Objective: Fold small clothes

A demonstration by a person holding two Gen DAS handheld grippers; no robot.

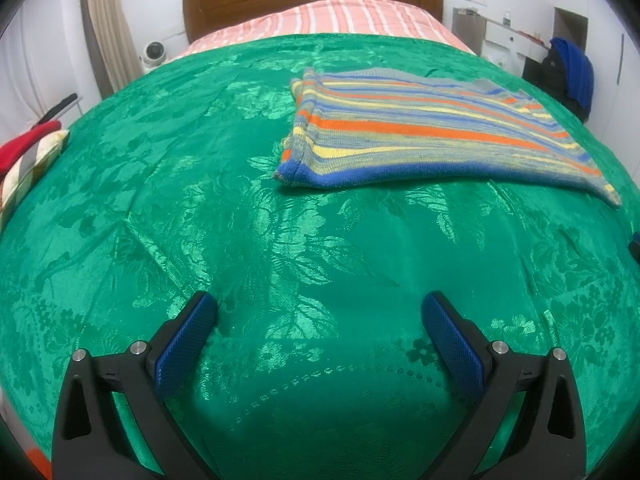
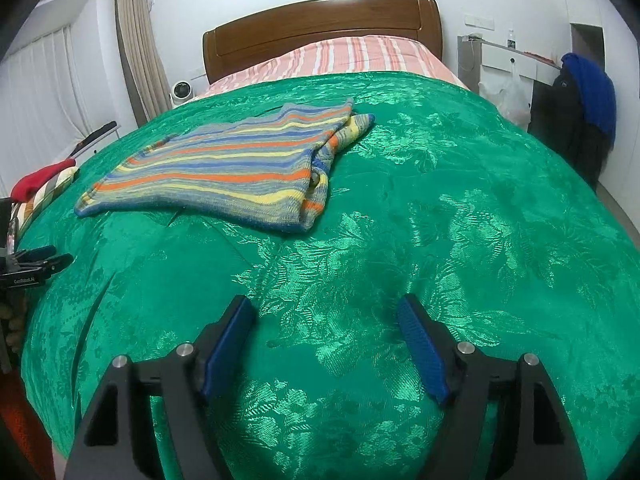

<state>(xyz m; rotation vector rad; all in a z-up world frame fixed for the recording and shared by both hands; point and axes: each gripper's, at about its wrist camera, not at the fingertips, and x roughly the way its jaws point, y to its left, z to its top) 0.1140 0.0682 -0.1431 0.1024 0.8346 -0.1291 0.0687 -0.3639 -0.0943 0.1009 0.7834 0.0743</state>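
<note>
- On the green bedspread [image 1: 200,200], a folded striped garment [image 1: 420,132] is laid flat.
- Left gripper [image 1: 320,320] is held spread, gripping nothing.
- Right gripper [image 2: 326,326] is held spread, well apart from the garment.

The right gripper [image 2: 326,316] hangs above the green bedspread [image 2: 440,240], its 2 blue-padded fingers [image 2: 420,348] spread wide with nothing between them. A folded striped sweater [image 2: 216,168] lies flat further up, well apart, toward the wooden headboard [image 2: 320,20].

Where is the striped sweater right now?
The striped sweater lies flat on the green bedspread, right of centre in the left wrist view and left of centre in the right wrist view, beyond both open grippers.
</note>
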